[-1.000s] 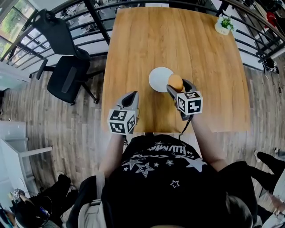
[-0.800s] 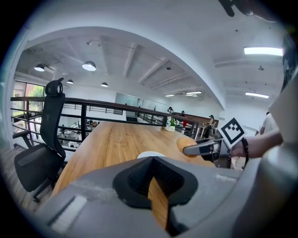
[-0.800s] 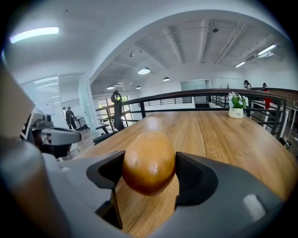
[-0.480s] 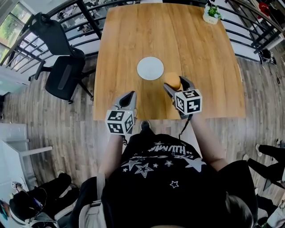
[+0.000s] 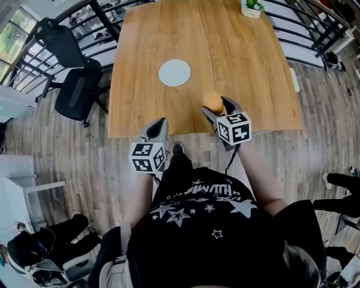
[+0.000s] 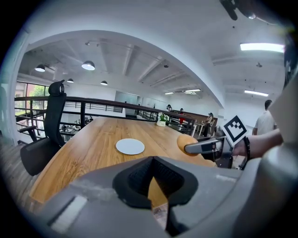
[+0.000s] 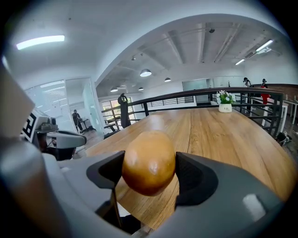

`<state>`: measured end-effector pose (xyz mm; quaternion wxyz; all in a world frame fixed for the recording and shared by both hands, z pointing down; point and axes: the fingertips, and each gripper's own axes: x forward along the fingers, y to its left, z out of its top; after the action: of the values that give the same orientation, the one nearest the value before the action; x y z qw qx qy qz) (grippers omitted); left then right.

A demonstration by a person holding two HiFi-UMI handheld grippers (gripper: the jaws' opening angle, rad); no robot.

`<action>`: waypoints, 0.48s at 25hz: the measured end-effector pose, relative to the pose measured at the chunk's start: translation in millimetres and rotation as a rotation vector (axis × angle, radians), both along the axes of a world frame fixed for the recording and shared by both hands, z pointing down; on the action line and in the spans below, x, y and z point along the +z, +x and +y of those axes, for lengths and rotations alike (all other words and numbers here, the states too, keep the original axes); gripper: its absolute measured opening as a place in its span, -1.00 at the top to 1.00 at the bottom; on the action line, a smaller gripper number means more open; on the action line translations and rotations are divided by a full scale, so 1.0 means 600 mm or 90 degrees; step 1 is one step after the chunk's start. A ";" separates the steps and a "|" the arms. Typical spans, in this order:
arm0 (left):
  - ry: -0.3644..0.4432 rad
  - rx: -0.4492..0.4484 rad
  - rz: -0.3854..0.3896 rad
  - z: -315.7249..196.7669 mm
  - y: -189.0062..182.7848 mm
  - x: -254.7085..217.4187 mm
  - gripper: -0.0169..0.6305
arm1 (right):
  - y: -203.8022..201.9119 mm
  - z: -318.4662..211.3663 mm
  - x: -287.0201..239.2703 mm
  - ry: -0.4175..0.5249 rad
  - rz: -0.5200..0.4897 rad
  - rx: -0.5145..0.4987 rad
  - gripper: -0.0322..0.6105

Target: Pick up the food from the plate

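A round golden-brown bun point(image 5: 212, 101) hangs in the air near the table's front edge, with my right gripper point(image 5: 217, 109) shut on it. In the right gripper view the bun point(image 7: 149, 160) fills the gap between both dark pads point(image 7: 195, 179). The white plate point(image 5: 174, 72) lies bare on the wooden table point(image 5: 236, 50), well to the left of and beyond the bun. My left gripper point(image 5: 157, 128) hovers at the front edge with its jaws shut and nothing in them. The left gripper view shows the plate point(image 6: 130, 146) ahead and the bun point(image 6: 186, 141) at the right.
A small potted plant point(image 5: 251, 8) stands at the table's far right corner. A black office chair point(image 5: 79, 84) sits left of the table. Black railings point(image 5: 315, 28) run behind and beside it. Wood-plank floor surrounds the table.
My right gripper has carried the bun off the plate and back toward the table's front edge. The plate now lies bare. The left gripper has stayed shut.
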<state>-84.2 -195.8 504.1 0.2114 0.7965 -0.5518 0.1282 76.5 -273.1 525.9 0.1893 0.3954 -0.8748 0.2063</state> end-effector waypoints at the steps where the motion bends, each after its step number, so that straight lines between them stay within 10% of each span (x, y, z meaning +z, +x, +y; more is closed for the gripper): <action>1: 0.001 -0.001 -0.001 0.010 0.008 0.000 0.94 | 0.008 0.010 0.000 0.001 -0.001 -0.002 -0.16; 12: -0.002 -0.030 -0.013 0.119 0.074 0.002 0.94 | 0.076 0.107 0.004 0.005 -0.027 -0.017 -0.16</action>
<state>-39.9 -124.3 505.4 0.2097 0.7817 -0.5722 0.1324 122.3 -209.2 528.2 0.1718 0.3800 -0.8847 0.2084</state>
